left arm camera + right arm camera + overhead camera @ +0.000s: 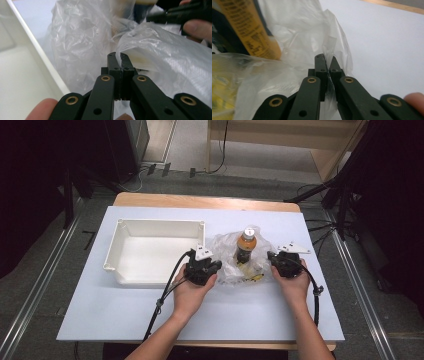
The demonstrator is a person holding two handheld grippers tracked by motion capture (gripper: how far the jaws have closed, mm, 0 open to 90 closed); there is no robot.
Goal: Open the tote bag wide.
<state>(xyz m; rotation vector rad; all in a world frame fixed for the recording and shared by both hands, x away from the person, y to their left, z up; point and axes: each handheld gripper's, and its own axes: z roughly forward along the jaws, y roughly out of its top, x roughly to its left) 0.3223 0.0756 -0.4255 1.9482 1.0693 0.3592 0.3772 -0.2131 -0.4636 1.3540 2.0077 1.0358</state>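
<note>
White sheeting covers the table (125, 315) where we work, with dark floor and rails around it and a white bin (131, 231) standing open at the left. Between our hands sits a clear plastic bag (227, 251) on the sheet, just right of the bin, and inside it a bottle (245, 246) with an orange cap stands upright among some yellow packets. Our worry is the film: it is thin and slick, so if we pull the two sides apart unevenly it may slip out of a grip or tear, and a sideways tug could tip the bottle over. Our left gripper (121, 58) has its jaws pressed together on a fold of the bag's edge, the film running up from between them. Our right gripper (327, 60) pinches the bag's opposite edge; its tips show a slight gap, yet the film is caught lower down between the pads.
</note>
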